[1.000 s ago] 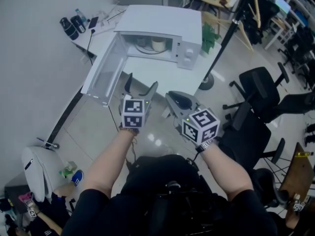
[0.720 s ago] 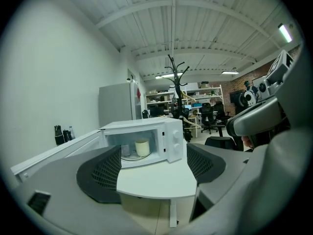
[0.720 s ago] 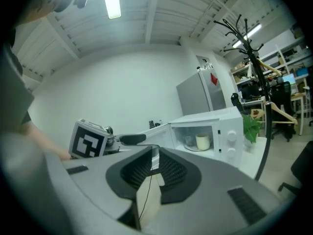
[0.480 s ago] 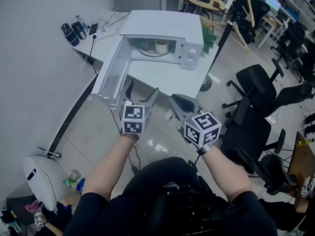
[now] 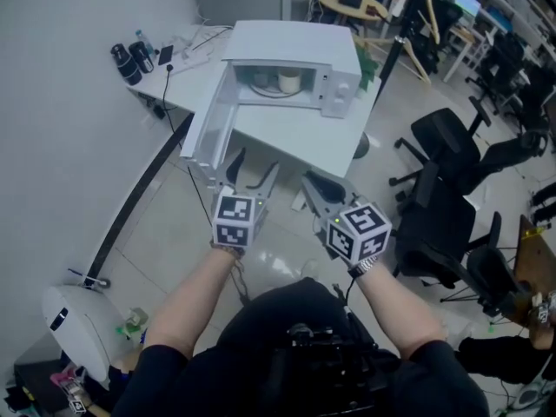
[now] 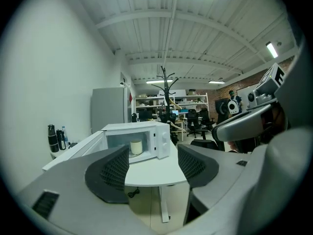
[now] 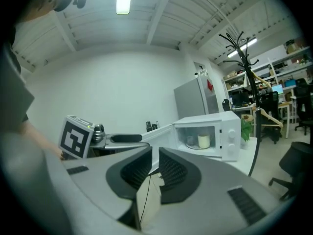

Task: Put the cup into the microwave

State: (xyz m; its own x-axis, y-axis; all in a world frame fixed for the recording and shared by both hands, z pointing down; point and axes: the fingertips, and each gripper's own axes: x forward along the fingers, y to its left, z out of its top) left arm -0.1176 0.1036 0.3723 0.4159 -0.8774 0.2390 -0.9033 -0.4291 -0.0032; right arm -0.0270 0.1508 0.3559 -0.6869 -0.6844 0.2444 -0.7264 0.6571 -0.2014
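Between the closing jaws of our left gripper [image 5: 254,163] sits nothing; our right gripper [image 5: 313,182] is clenched nearly shut, also empty. Both hang off the tabletop's [image 5: 295,137] near edge. The cup [image 5: 289,81] stands inside the open-doored microwave [image 5: 295,40] at the far edge.

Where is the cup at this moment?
In the head view, the cup sits top centre, inside the open microwave on the white table, left of the control panel and right of the swung-open door.
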